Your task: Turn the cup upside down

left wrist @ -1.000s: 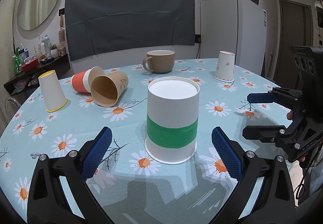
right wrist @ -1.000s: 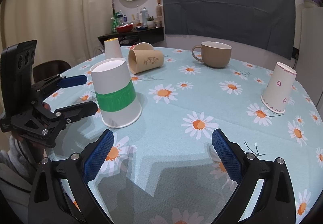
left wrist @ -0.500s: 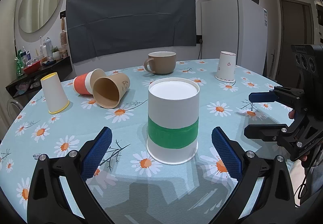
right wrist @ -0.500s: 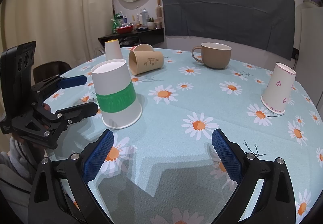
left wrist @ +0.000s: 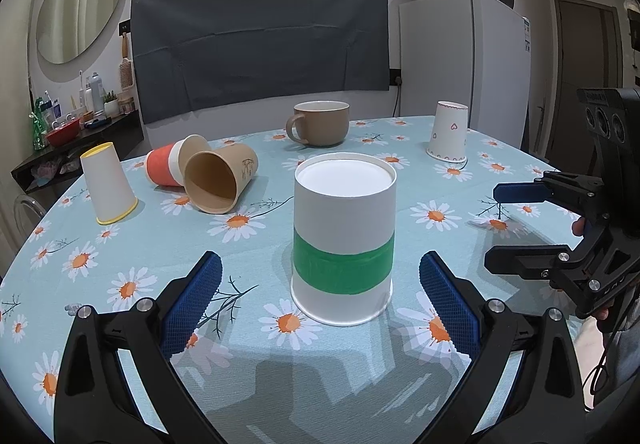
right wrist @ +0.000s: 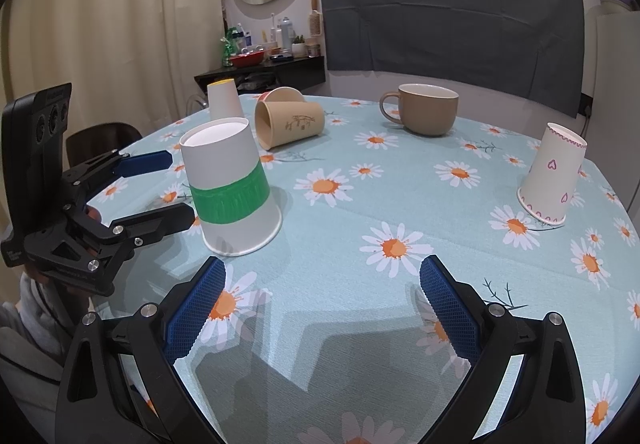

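Left wrist view: the white paper cup with a green band [left wrist: 343, 244] is seen standing mouth-down on the daisy-patterned tabletop [left wrist: 120, 244], between the spread left tool [left wrist: 320, 284], untouched.

Right wrist view: the right tool [right wrist: 320, 296] is spread, empty; the flip is judged done.

Round table [left wrist: 360, 384] with daisy-print cloth, bearing: green-banded cup [left wrist: 344, 240], inverted; yellow-rimmed cup [left wrist: 107, 183], inverted; heart cup [left wrist: 449, 136], inverted; brown cup [left wrist: 220, 181] and orange cup [left wrist: 170, 165], on their sides; mug [left wrist: 320, 123], upright.
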Motion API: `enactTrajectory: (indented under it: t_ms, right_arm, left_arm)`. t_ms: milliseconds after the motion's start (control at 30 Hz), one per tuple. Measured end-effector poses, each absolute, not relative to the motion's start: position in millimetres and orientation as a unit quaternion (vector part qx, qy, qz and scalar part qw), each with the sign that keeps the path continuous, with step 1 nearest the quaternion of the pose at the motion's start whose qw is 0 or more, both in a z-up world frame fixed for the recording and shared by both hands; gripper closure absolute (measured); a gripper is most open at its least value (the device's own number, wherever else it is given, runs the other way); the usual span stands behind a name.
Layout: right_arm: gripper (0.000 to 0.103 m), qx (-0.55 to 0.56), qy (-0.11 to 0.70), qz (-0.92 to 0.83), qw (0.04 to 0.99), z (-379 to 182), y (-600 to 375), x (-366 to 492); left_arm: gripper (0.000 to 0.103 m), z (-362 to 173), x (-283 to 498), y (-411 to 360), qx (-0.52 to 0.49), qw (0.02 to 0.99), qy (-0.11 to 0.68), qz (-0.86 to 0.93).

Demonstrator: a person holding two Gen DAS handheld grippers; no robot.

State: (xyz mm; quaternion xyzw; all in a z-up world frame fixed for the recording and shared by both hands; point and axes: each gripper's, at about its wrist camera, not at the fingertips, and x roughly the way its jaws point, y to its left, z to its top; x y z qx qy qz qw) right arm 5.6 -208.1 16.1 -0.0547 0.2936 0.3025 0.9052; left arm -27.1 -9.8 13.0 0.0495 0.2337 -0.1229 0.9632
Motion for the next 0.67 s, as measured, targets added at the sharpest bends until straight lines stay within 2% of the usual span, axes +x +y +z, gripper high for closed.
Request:
enactTrajectory:
  t_ms: [667]
  right_arm:
    - [0.009,-0.054,0.294,0.303,0.905,16.4,-206.6,4.2]
  left_arm:
    - [0.006,11.7,-25.2,-6.4,0.036,0.963,0.239,-0.121]
